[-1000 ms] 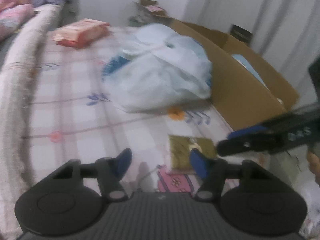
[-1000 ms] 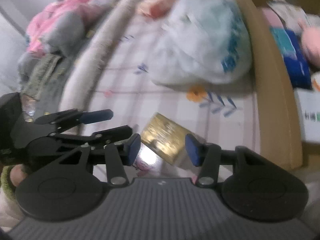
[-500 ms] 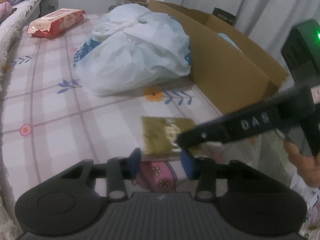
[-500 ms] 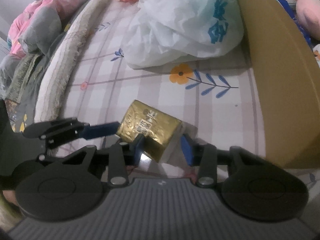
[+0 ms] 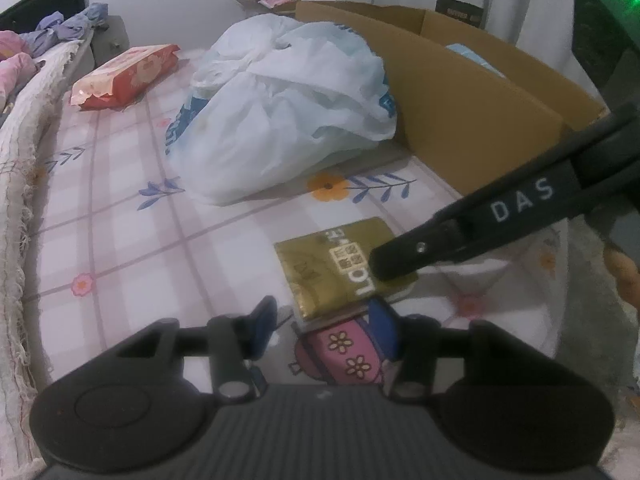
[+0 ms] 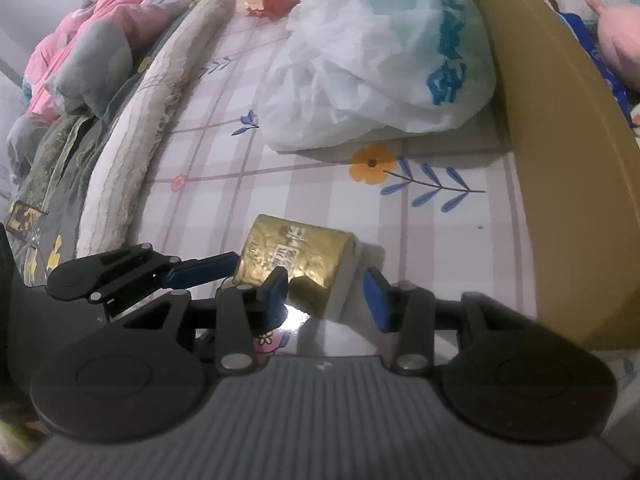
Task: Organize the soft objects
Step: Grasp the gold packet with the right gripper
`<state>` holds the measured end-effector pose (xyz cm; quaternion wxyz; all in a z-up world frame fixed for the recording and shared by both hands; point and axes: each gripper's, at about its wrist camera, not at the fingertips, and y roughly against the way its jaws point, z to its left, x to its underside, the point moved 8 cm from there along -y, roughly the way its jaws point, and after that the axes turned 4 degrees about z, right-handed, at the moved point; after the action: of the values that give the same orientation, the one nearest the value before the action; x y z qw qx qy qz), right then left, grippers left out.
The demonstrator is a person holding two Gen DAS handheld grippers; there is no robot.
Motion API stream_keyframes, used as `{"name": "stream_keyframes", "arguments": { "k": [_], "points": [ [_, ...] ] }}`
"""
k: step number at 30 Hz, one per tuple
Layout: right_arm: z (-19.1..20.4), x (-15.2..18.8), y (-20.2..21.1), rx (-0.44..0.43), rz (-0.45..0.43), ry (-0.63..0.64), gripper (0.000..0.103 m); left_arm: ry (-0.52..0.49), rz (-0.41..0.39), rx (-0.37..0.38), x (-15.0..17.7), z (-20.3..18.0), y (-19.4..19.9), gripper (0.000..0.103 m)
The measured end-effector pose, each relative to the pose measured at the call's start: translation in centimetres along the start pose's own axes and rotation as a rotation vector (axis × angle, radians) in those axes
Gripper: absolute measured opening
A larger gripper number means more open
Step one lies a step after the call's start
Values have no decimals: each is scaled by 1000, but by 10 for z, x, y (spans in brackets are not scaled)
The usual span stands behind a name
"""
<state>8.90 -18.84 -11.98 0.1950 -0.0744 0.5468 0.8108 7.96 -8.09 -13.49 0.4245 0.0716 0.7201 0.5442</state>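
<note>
The left gripper (image 5: 324, 330) points down at the bedsheet (image 5: 132, 236) with its blue pads apart and its jaws opening. Nothing is clamped between them; the near edge of the gold packet (image 5: 328, 266) lies just ahead of the gap, toward twelve o'clock. In the right wrist view one of this gripper's blue fingers (image 6: 202, 272) comes in from nine o'clock and its tip meets the left end of the packet.

The right gripper (image 6: 326, 296) also tilts down, its jaws opening. The gold packet (image 6: 292, 258) sits at twelve o'clock from the gap, its near end between the pads. The left pad lies against the packet's lower edge, while the right pad stands clear of it, so there is no grasp. In the left wrist view a black finger (image 5: 460, 244) of this gripper reaches in from three o'clock and covers the packet's right corner.

The packet lies flat on the checked, flower-printed sheet. At twelve o'clock from it rests a white plastic bag (image 5: 288, 120) with blue print, pressed against the side of a cardboard box (image 5: 472, 120) that runs off toward two o'clock. A red and pink pack (image 5: 124, 76) lies at ten o'clock, well apart from the bag. In the right wrist view a pink quilt (image 6: 92, 36) is heaped at ten o'clock, beyond the frayed edge of a folded blanket (image 6: 136, 132), and a pink plush toy (image 6: 616, 36) shows inside the box.
</note>
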Motion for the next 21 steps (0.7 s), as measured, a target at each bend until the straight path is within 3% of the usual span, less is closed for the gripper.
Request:
{"name": "stream_keyframes", "arguments": {
  "k": [11, 21],
  "points": [
    [-2, -2, -17, -100, 1, -84, 44, -8, 9, -26, 0, -1, -9, 52],
    [5, -2, -21, -103, -18, -69, 45, 8, 14, -31, 0, -2, -5, 49]
  ]
}}
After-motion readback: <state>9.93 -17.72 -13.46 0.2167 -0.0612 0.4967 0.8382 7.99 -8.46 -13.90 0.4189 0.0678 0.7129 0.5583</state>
